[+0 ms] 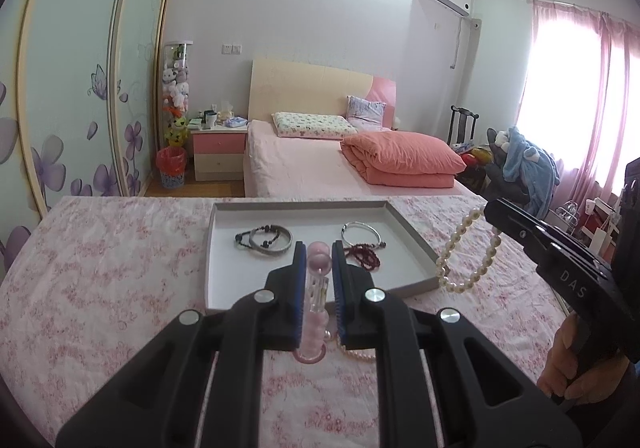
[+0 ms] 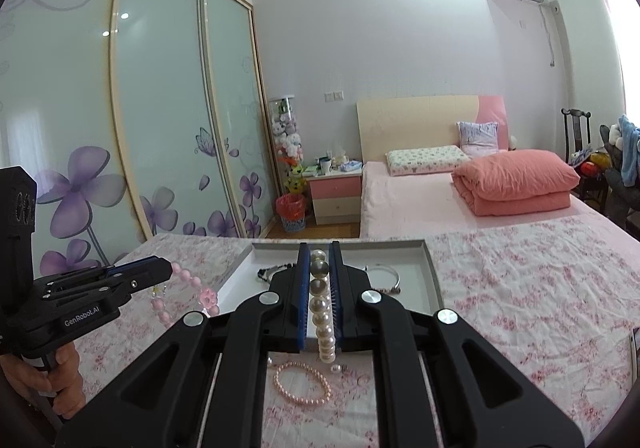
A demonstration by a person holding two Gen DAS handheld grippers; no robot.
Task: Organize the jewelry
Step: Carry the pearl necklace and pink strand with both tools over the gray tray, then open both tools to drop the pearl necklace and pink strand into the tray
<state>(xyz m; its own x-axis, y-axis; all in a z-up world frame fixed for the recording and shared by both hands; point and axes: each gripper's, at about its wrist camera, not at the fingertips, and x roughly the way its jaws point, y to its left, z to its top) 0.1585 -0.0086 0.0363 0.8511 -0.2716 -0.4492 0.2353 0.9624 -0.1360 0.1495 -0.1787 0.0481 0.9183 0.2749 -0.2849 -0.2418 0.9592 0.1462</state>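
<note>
The left hand-held gripper (image 1: 317,260) is closed on a pink bead bracelet (image 1: 318,272), which hangs clear of the floral-clothed surface (image 1: 120,268). The right hand-held gripper (image 2: 319,268) is clamped on a white pearl bracelet (image 2: 320,288), also lifted, just in front of the grey tray (image 1: 416,244). A smaller pink pearl bracelet (image 2: 302,384) lies on the cloth below. Both held strands look light, limp and smooth, likely to swing or slip; pinching across several beads seems safest, gently, since the stringing may be fragile.
</note>
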